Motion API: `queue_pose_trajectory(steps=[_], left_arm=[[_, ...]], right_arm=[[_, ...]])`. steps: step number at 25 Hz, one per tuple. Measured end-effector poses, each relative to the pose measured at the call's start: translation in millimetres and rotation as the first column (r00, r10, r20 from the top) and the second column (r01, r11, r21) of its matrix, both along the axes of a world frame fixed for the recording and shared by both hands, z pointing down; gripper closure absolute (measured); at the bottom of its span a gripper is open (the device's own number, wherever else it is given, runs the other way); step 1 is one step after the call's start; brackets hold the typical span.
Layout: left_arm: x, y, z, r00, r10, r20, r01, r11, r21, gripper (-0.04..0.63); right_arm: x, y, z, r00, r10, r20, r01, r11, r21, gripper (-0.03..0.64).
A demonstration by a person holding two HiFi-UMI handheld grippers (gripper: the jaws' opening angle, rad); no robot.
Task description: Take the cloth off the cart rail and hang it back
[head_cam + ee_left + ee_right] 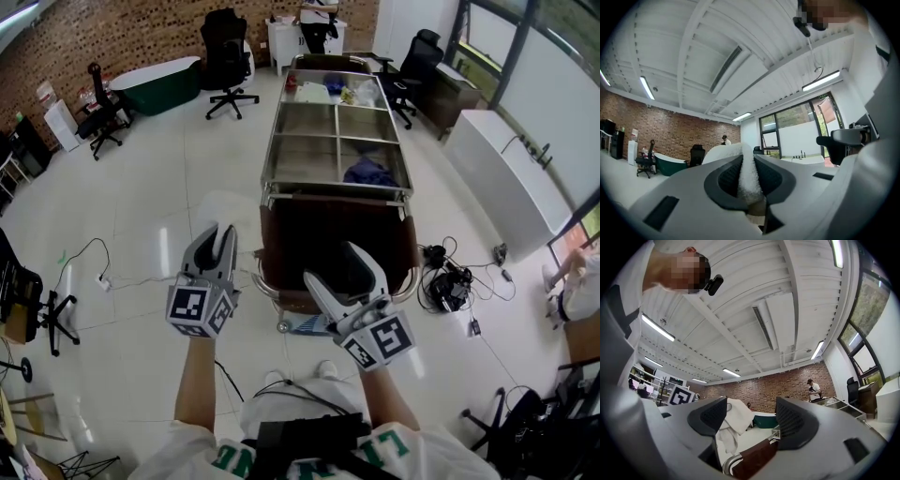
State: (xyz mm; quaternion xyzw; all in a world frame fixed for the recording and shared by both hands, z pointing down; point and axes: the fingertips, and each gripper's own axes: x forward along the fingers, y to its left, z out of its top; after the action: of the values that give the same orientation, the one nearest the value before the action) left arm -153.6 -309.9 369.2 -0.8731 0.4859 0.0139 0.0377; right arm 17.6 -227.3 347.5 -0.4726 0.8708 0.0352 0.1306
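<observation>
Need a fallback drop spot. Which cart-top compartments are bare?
Bare: middle-left compartment, middle-right compartment and near-left compartment, all bordered by steel dividers. Crowded: the far row holds loose items; the near-right compartment has a blue cloth.

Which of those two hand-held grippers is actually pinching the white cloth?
The left hand-held gripper: its jaws are shut on the white fluffy cloth, while the right hand-held gripper has its jaws standing apart.

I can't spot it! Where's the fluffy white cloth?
In the left gripper view, the fluffy white cloth is pinched in the shut left gripper, just left of the brown steel cart.
</observation>
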Motion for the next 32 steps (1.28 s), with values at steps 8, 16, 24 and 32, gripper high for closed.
queue_pose_trajectory(steps=[8,16,24,32], left_arm=[[29.2,-85.6,26.3,0.953,0.063,0.296,-0.057,0.998,-0.029,0.557],[68.2,-97.6,175.2,0.884,0.302,0.358,-0.107,0.874,-0.474,0.426],[56.4,-91.7,157.2,0.940,0.231,0.251,-0.099,0.888,-0.449,0.259],[20.6,-36.2,39.8,0.997,0.080,-0.015,-0.081,0.989,-0.121,0.261]], right_arm=[[8.0,2.5,0.7,1.000,0.017,0.003,-0.017,1.000,-0.004,0.284],[14.0,0.7,2.7,1.000,0.029,0.009,-0.029,1.000,-0.005,0.284],[18.3,-5.8,9.1,0.999,0.038,0.014,-0.038,0.999,-0.019,0.284],[19.7,-18.8,13.4,0.999,0.044,0.020,-0.044,0.999,-0.026,0.284]])
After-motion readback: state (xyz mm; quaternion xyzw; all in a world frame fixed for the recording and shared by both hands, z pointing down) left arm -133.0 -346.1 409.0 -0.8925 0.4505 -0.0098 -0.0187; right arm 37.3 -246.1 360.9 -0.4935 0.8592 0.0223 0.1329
